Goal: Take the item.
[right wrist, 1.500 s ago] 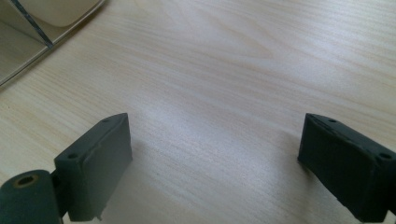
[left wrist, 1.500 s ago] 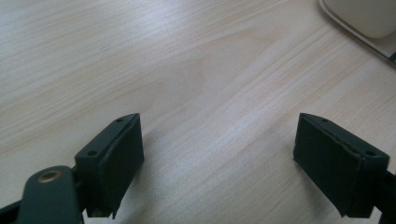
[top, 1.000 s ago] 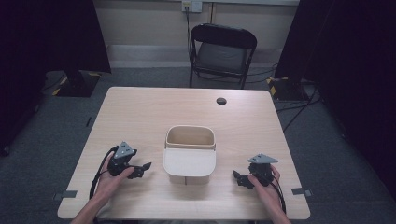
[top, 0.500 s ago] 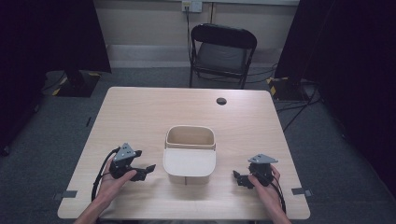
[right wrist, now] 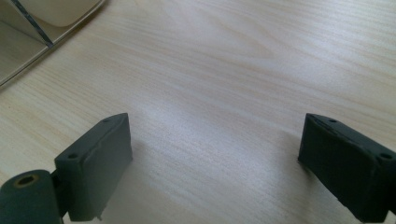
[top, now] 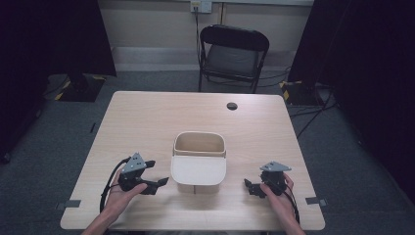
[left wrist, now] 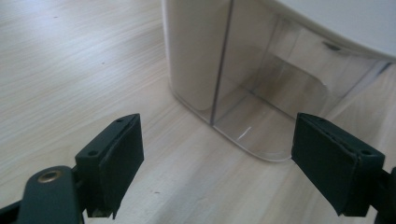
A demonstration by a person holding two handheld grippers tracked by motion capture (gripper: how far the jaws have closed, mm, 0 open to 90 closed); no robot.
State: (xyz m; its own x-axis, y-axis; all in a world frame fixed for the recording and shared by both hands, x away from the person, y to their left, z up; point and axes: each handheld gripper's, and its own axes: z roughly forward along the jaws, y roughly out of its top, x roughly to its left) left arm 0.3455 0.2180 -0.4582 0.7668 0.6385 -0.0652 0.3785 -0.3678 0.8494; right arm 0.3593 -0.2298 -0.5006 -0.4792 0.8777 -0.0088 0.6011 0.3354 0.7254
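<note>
A cream plastic bin (top: 198, 164) with a part-open top stands on the wooden table (top: 147, 122), near its front middle. My left gripper (top: 155, 174) lies just left of the bin, pointing at it, with its jaws wide apart and nothing between them. In the left gripper view the bin's lower wall (left wrist: 224, 65) stands close ahead of the left gripper (left wrist: 219, 163). Right of the bin, my right gripper (top: 249, 187) rests open on the table and points left. In the right gripper view the right gripper (right wrist: 215, 163) frames bare wood, with a corner of the bin (right wrist: 28, 23) at the top left.
A small black round disc (top: 232, 105) lies on the far side of the table. Behind the table stands a black folding chair (top: 232, 54). Cables run along the floor at the right (top: 313, 117). Grey tabs mark the table's front corners (top: 72, 203).
The left gripper has slid right, closer to the bin's left side. The right gripper and the bin have stayed where they were.
</note>
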